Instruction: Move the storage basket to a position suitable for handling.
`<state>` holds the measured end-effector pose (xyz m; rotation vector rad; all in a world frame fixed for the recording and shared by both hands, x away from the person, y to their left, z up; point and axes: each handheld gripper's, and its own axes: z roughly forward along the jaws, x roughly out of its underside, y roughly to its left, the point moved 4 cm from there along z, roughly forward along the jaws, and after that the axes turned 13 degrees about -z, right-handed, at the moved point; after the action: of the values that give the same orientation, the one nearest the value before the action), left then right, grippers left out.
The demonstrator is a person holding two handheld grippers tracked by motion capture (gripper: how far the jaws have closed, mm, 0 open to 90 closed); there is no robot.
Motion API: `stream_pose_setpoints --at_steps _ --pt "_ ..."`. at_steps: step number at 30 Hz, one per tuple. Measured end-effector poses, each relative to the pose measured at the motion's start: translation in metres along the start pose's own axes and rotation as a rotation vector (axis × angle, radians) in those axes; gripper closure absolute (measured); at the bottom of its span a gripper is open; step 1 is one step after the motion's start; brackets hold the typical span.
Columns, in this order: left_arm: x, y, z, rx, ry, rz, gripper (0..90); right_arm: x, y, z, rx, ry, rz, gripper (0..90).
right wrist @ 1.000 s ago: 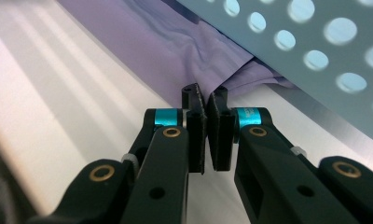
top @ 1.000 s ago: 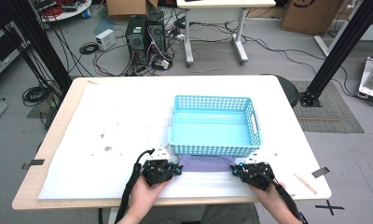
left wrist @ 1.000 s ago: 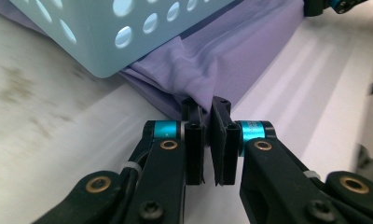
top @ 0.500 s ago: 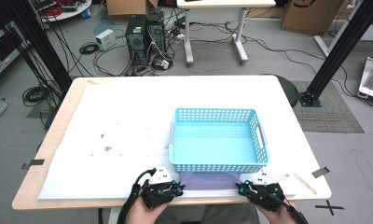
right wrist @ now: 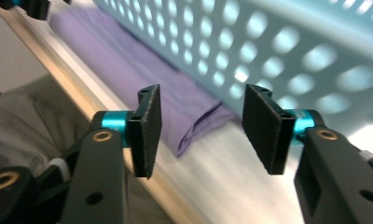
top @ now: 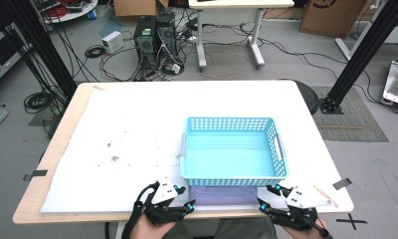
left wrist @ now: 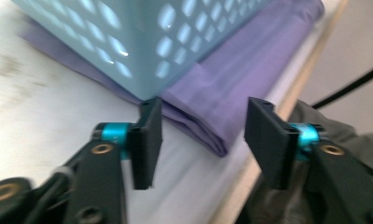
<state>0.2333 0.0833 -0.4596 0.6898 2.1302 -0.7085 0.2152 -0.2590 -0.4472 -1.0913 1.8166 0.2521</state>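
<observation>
At the counter's [top: 137,124] near edge, both grippers, left [left wrist: 203,135] and right [right wrist: 201,133], hold fingers wide apart, gripping nothing, flanking the purple cloth [top: 224,194] under the blue basket [top: 232,154].

Floor past the table [top: 137,119]: two black PC towers [top: 154,40] at 11 o'clock in a cable tangle, white desk [top: 237,3] at 12, cardboard box [top: 331,15] at 1. Grey mat [top: 353,117] at 3. Cable coil [top: 37,102] at 9. Black tape X [top: 350,219] at 5. Dark specks [top: 112,154] on the tabletop, left half.
</observation>
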Motion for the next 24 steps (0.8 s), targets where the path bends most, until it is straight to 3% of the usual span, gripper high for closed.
stream_pose_setpoints --at_steps 4,9,13,17,20,24 --pt "-0.004 0.008 -0.005 -0.034 -0.037 -0.036 37.9 0.003 -0.010 -0.014 0.064 -0.048 0.006 43.2" --pt "-0.013 0.017 -0.005 -0.063 -0.064 -0.038 32.3 0.013 -0.029 -0.020 0.111 -0.034 0.090 40.7" --pt "-0.018 0.022 -0.001 -0.049 -0.070 -0.041 32.1 0.016 -0.036 -0.021 0.127 -0.034 0.103 40.5" --pt "-0.023 0.022 0.006 -0.027 -0.059 -0.037 31.5 0.020 -0.045 -0.014 0.100 -0.007 0.155 35.8" --pt "-0.029 0.023 0.013 -0.023 -0.053 -0.032 30.8 0.020 -0.053 -0.004 0.075 0.001 0.163 34.9" --pt "-0.035 0.025 0.021 0.013 -0.043 -0.040 31.6 0.017 -0.061 0.009 0.012 0.002 0.139 38.8"
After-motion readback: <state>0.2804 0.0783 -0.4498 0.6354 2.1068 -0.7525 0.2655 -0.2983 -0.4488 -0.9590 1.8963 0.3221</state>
